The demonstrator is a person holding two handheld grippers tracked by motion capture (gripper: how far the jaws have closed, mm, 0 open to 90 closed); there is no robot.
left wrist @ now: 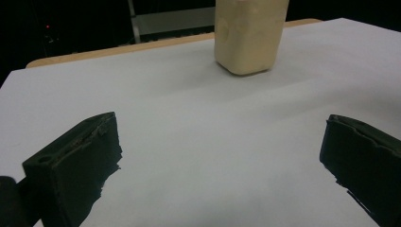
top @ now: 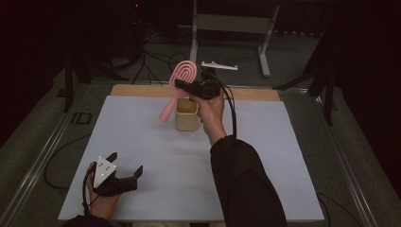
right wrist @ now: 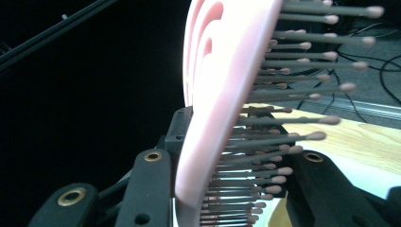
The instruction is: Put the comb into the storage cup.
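I hold the pink hairbrush (top: 180, 81) in my right gripper (top: 191, 87), raised above the beige cup (top: 187, 115) that stands on the far middle of the bench (top: 142, 142). The step in hand, as I judge it, is dropping the brush handle-first into that cup. To do it well I want the handle tip centred over the cup's mouth before I lower; at present the handle hangs down and to the left, its tip just beside the cup's left rim rather than over the opening, so I would shift right and bring the brush closer to upright, then descend slowly and release only once the handle is inside.

In the right gripper view the jaws are clamped on the brush head (right wrist: 222, 94), one against the smooth pink back, the other among the bristles (right wrist: 293, 137). That bristle side may give, so I keep the squeeze firm.

My left gripper (top: 124, 166) rests at the near left of the bench, jaws wide apart and holding nothing, with the cup well ahead of them.
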